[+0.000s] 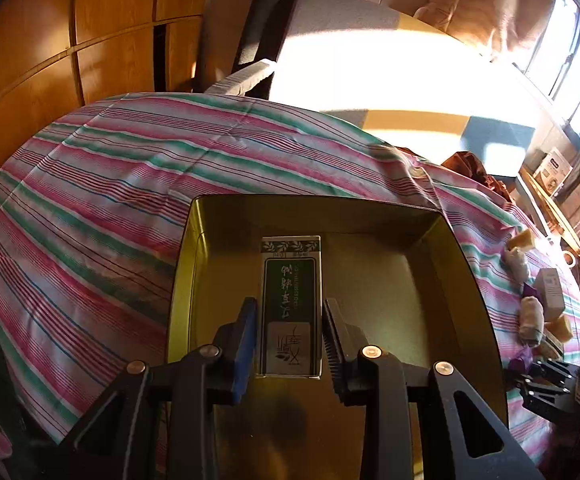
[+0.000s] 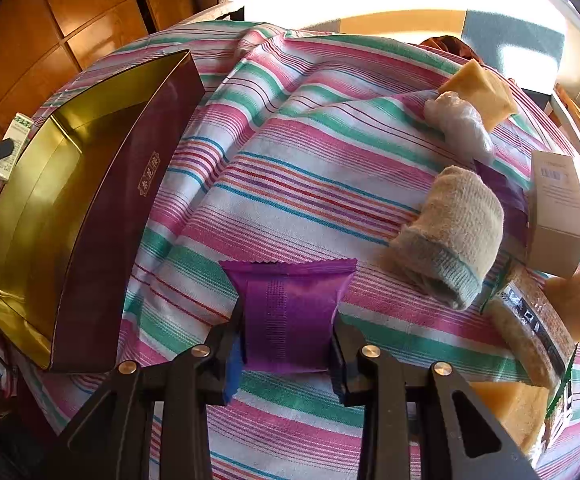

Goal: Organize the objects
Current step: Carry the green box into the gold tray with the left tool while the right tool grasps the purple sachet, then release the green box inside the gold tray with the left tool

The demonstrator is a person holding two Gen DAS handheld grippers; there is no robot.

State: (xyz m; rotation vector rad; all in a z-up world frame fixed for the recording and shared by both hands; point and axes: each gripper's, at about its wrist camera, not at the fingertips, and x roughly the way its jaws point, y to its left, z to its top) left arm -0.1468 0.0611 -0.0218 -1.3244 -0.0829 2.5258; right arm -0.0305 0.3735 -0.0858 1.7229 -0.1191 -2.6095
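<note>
A green and white carton point(image 1: 290, 304) hangs over the gold inside of the open tin box point(image 1: 442, 248), my left gripper point(image 1: 290, 312) shut on its sides. In the right wrist view the same box point(image 2: 102, 216) shows its maroon outer wall at the left, and the carton point(image 2: 14, 136) with a left finger appears beyond it. My right gripper point(image 2: 288, 320) is shut on a purple foil packet point(image 2: 290, 304) that lies on the striped cloth point(image 2: 310, 160). In the left wrist view the right gripper point(image 1: 546, 380) is at the far right edge.
To the right of the packet lie a rolled beige sock point(image 2: 450, 236), a plastic-wrapped bundle point(image 2: 458, 124), yellow sponge pieces point(image 2: 482, 92), a pale cardboard box point(image 2: 558, 208) and a wrapped snack bar point(image 2: 530, 328). Wooden cabinets point(image 1: 70, 40) stand behind the table.
</note>
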